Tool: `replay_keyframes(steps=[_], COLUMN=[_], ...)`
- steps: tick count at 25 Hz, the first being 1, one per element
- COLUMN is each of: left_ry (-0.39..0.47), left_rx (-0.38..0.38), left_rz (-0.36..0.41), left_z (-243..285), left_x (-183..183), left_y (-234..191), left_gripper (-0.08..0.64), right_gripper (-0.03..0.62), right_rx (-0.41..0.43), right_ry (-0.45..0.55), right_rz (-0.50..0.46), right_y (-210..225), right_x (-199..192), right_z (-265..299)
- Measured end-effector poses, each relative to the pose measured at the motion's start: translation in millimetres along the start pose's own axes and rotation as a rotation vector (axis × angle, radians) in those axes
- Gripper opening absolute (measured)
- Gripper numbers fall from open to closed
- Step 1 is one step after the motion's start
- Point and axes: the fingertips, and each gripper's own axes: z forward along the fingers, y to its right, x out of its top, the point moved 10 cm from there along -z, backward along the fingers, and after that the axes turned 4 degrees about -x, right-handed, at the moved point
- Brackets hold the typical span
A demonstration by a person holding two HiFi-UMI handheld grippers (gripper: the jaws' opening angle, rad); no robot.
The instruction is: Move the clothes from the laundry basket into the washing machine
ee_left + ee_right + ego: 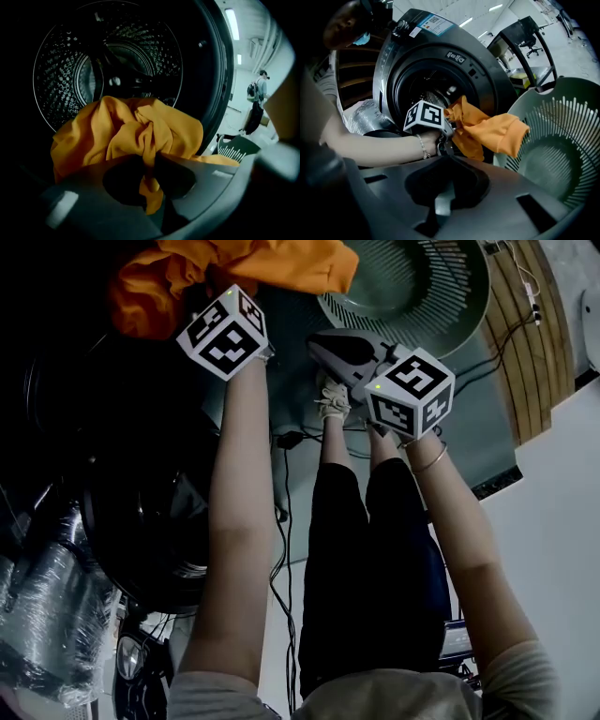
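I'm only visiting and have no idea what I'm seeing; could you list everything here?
washing machine: one, dark grey, front-loading, door open
orange garment: one, orange, at the machine's mouth
laundry basket: one, grey-green, beside the machine, nothing seen inside
foil-wrapped duct: one, silver, lower left of head view
cable: one, black, on the floor
bystander: one, dark clothes, backpack, far background
left gripper: one, grey, shut on the orange garment
right gripper: one, grey, shut, empty, near the basket
forearms: two, bare, behind the grippers

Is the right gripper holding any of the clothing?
No: the right gripper has its jaws together with nothing between them, while the orange garment is pinched in the left gripper.
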Motion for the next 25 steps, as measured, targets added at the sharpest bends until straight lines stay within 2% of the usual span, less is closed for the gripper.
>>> replay_keyframes(steps=[2,6,8,12,17,19,20,22,23,25], left_ry=[0.045,0.122,0.167,0.261,0.326,0.317,0.288,0.235,0.224,0.22], left_rx=[-0.04,-0.025,-0.019,0.025,0.092,0.107,0.094,0.047,0.031,0.019], left_rz=[-0.002,0.062,0.071,0.08,0.157,0.143,0.116,0.058,0.045,0.052], left_z=[-3,-2,2,4,11,17,21,25,23,13], left_x=[12,39,55,91,120,121,117,106,100,88], left_y=[-10,-26,-31,-47,-67,-70,-69,-66,-63,-55], left_gripper=[0.06,0.058,0.058,0.058,0.06,0.062,0.08,0.203,0.243,0.271], right_gripper=[0.011,0.011,0.009,0.009,0.009,0.009,0.009,0.009,0.009,0.009], right_rx=[-0.004,-0.007,-0.009,-0.009,-0.002,0.002,0.004,0.011,0.015,0.022], right_ry=[0.015,0.043,0.071,0.095,0.089,0.085,0.082,0.076,0.073,0.066], right_rz=[-0.006,-0.004,-0.007,0.004,0.004,0.01,0.014,0.02,0.021,0.016], right_y=[0,-3,-5,-6,-5,-4,-3,-5,-6,-7], right_x=[3,9,13,14,12,10,9,8,8,9], right_z=[0,2,3,5,10,11,12,13,13,13])
